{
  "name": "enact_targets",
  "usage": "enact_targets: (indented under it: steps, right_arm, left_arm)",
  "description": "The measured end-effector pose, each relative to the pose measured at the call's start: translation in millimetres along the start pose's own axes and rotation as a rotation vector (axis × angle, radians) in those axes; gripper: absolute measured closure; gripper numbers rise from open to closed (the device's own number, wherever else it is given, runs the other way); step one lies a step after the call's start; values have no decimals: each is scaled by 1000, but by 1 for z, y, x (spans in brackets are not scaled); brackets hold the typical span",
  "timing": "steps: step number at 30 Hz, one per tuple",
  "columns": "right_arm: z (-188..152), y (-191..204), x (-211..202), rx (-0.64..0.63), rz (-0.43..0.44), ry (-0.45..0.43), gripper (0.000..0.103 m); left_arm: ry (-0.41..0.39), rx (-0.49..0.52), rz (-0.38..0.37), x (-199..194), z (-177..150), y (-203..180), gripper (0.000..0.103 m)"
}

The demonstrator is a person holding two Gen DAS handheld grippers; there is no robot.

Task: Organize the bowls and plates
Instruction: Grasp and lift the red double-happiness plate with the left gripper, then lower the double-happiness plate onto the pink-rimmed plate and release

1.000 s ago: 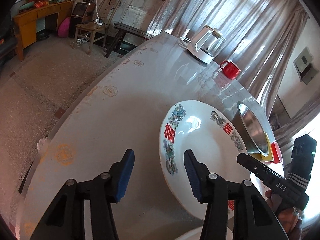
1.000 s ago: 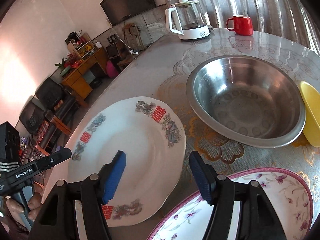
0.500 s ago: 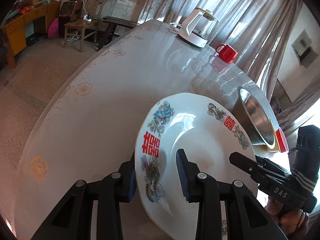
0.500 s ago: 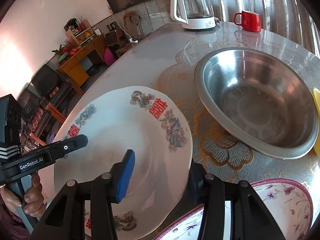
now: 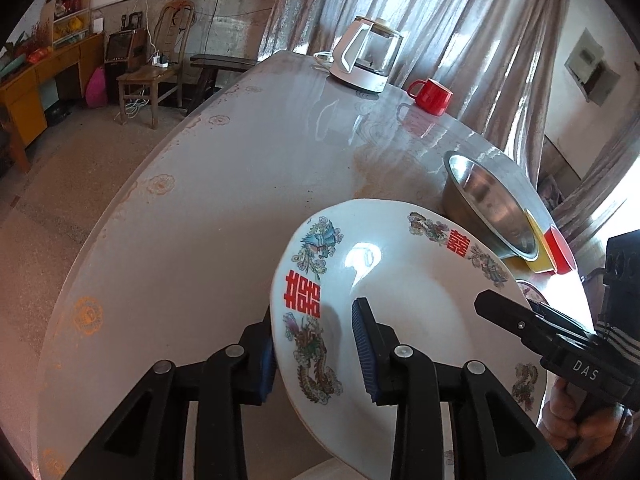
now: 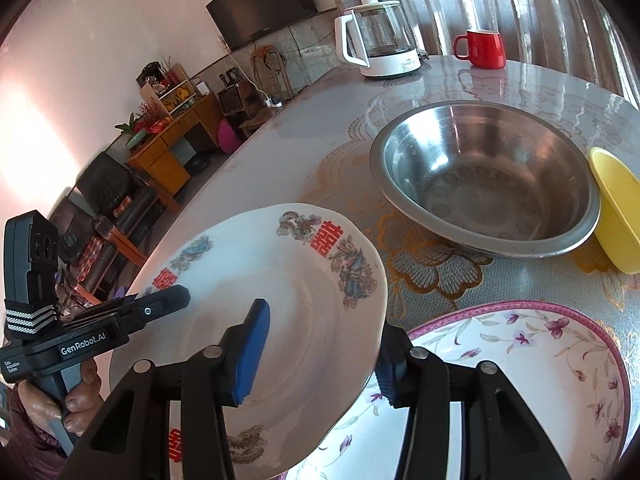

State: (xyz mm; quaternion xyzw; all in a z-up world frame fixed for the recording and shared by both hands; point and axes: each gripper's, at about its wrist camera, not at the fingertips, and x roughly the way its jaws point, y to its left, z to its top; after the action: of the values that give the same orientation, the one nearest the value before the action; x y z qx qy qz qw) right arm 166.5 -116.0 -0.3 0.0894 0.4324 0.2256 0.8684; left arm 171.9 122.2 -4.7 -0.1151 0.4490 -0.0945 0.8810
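So both of my grippers are on the same white plate with the red double-happiness characters and dragon-phoenix prints (image 5: 404, 292), and it's tilted up off the round table (image 5: 208, 216). The left gripper (image 5: 314, 354) has the plate's left rim between its blue pads (image 5: 362, 344), one pad above the face and the other tucked under the edge, pinching it. The right gripper (image 6: 320, 354) does the same on the right rim, one pad on the white inside, the other hidden below the edge.

What's fun is how each camera catches the other hand. The left wrist view shows the right gripper's black body with "DAS" on it at the far right of the picture, plus the fingers of the hand (image 5: 568, 408) holding it. The right wrist view shows the left unit, labelled "GenRobot.AI", low at the left of the picture.

Only the right wrist view shows the pink-rimmed floral plate (image 6: 532, 364) lying flat on the table, right under the lifted plate's near-right edge. It also gives a full look into the steel bowl (image 6: 484, 176) with the yellow bowl (image 6: 616, 208) touching its right side. From the left wrist that steel bowl is seen nearly edge-on, and there's a red dish (image 5: 560, 250) past the yellow one that the other view misses.

Both views have the glass kettle (image 5: 368, 60) and red mug (image 5: 432, 94) at the far edge.
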Motion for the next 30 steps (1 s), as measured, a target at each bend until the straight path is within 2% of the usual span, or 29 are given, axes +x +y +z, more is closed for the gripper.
enact_targets:
  steps: [6, 12, 16, 20, 30]
  right_arm:
    - [-9, 0, -20, -3, -6, -41, 55]
    - [-21, -9, -44, 27, 8, -79, 55]
    - [-35, -14, -61, 34, 9, -88, 55]
    - [-44, -27, -67, 53, -66, -91, 58]
    - [-65, -62, -96, 120, -111, -113, 61]
  left_arm:
    - [-49, 51, -11, -20, -6, -13, 69]
    - [-77, 120, -43, -38, -18, -41, 69]
    - [-77, 177, -70, -39, -30, -69, 69]
    - [-39, 190, -100, -28, -37, -88, 69]
    - [-8, 255, -156, -27, -51, -131, 68]
